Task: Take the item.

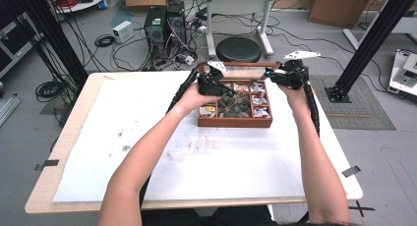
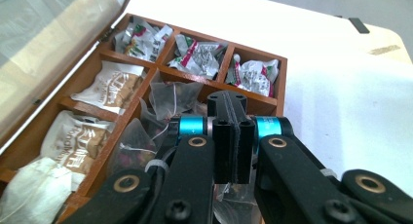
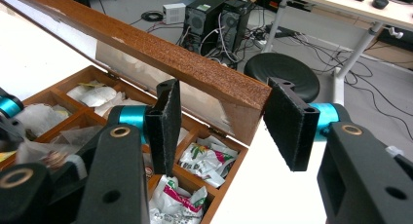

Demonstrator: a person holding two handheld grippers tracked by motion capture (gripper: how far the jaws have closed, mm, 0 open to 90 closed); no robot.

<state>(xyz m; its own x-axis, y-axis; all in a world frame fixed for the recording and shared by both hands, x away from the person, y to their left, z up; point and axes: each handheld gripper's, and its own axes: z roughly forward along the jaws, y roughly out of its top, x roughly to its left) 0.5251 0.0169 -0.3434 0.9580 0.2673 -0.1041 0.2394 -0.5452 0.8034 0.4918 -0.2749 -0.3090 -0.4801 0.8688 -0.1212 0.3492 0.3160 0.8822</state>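
Forearms at frame bottom, left gripper (image 2: 233, 136) jaws closed over wooden box (image 1: 235, 121) of tea bags (image 2: 109, 87), right gripper (image 3: 224, 121) wide open astride lid (image 3: 195, 70) corner, holding nothing.

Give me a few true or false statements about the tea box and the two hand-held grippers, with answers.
1. The wooden box's lid is open. True.
2. The left hand-held gripper has its jaws spread wide. False: they are pressed together, over the middle compartments.
3. The right hand-held gripper is open at the lid's corner. True.
4. The box is empty. False: tea packets fill its compartments.
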